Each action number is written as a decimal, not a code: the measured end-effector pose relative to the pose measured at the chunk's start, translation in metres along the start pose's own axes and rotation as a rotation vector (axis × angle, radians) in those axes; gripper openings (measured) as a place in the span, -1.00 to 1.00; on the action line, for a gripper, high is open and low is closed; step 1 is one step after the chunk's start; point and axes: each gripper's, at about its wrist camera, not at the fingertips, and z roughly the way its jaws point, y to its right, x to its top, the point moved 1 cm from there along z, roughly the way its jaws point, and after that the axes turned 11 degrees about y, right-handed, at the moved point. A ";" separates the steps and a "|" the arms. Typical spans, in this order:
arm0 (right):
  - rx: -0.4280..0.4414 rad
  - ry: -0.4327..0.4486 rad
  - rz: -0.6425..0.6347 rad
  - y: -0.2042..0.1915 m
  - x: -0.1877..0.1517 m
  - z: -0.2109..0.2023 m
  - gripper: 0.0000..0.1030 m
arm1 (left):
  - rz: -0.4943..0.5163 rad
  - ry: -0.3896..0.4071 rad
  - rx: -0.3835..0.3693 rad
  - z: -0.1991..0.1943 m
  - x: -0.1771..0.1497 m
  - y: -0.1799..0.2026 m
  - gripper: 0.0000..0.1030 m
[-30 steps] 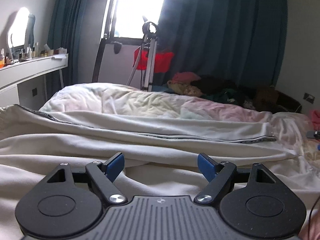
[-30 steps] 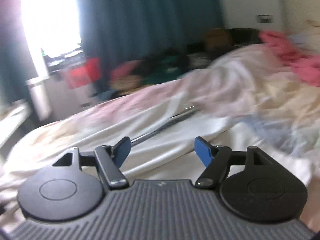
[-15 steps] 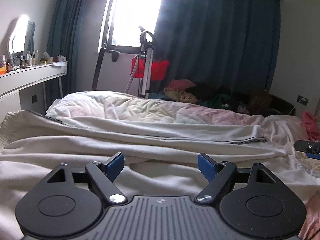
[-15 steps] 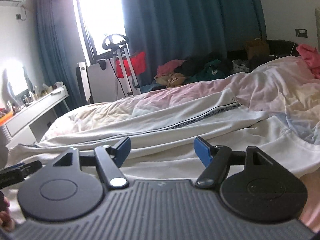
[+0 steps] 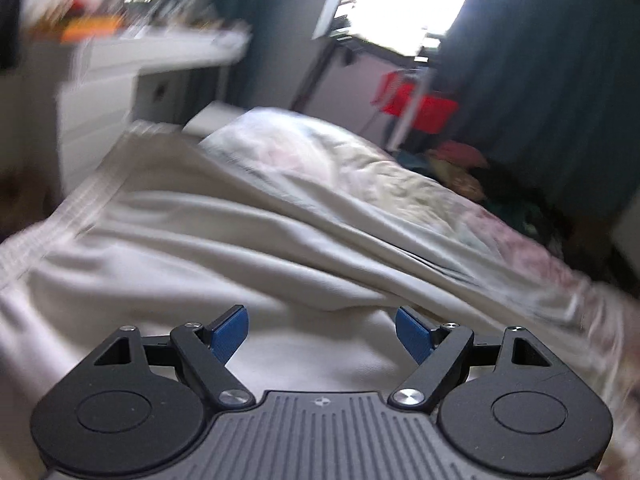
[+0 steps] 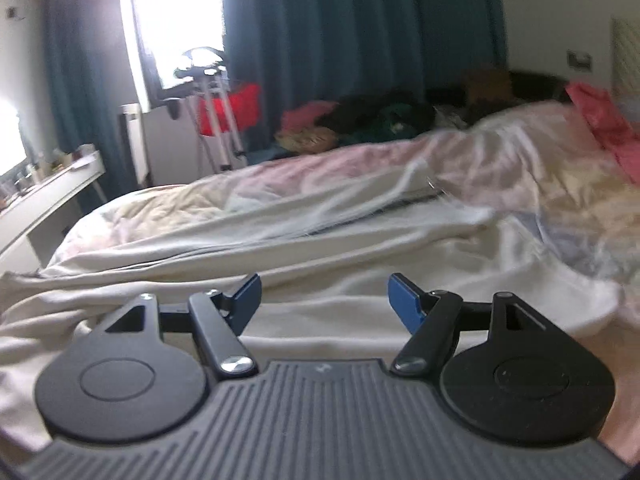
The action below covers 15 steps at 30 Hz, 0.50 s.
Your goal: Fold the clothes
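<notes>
A cream zip-up garment (image 5: 224,248) lies spread across the bed, its ribbed hem at the left and a dark zipper line running to the right. It also shows in the right wrist view (image 6: 320,248). My left gripper (image 5: 322,334) is open and empty, low over the garment's near part. My right gripper (image 6: 324,300) is open and empty, also low over the cream cloth. Both views are blurred by motion.
A pastel duvet (image 6: 520,160) covers the bed behind the garment. A white desk (image 5: 132,64) stands at the left. A tripod (image 6: 212,120), a red item (image 5: 416,100), a heap of clothes (image 6: 360,120) and dark curtains stand beyond. Pink cloth (image 6: 604,120) lies far right.
The left gripper has swung left and tilted, now facing the garment's hem and the desk. The right gripper has turned slightly right. Both stay open and empty.
</notes>
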 end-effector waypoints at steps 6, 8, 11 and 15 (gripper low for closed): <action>-0.010 0.017 0.150 0.028 0.007 -0.004 0.40 | -0.318 -0.086 0.156 -0.026 0.044 -0.094 0.60; -0.012 0.030 0.201 0.039 0.010 -0.006 0.40 | -0.462 -0.120 0.197 -0.037 0.050 -0.132 0.60; -0.023 0.028 0.283 0.056 0.012 -0.005 0.41 | -0.597 -0.148 0.256 -0.050 0.051 -0.176 0.61; -0.050 0.001 0.405 0.084 0.012 -0.002 0.41 | -0.637 -0.184 0.328 -0.056 0.043 -0.212 0.58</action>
